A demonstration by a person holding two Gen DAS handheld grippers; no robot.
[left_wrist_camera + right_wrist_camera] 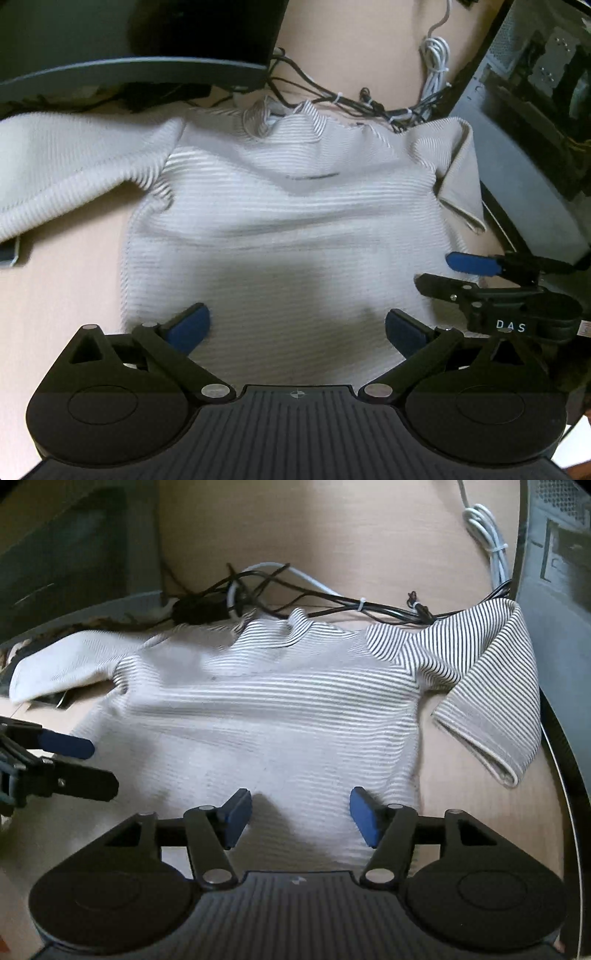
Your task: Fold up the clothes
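A white T-shirt with thin dark stripes (288, 229) lies spread on the light wooden table, collar at the far side; it also shows in the right wrist view (273, 716). Its left sleeve (66, 166) lies out flat and its right sleeve (491, 701) is folded back against a computer case. My left gripper (297, 328) is open, its blue pads just above the shirt's near hem. My right gripper (301, 816) is open over the hem too. Each gripper shows in the other's view, the right one (461, 273) and the left one (81, 760), both open.
A tangle of black and white cables (280, 590) lies behind the collar. A monitor base (140, 70) stands at the back left. A computer case (535, 110) stands on the right, also in the right wrist view (557, 572). Bare table (66, 295) shows left of the shirt.
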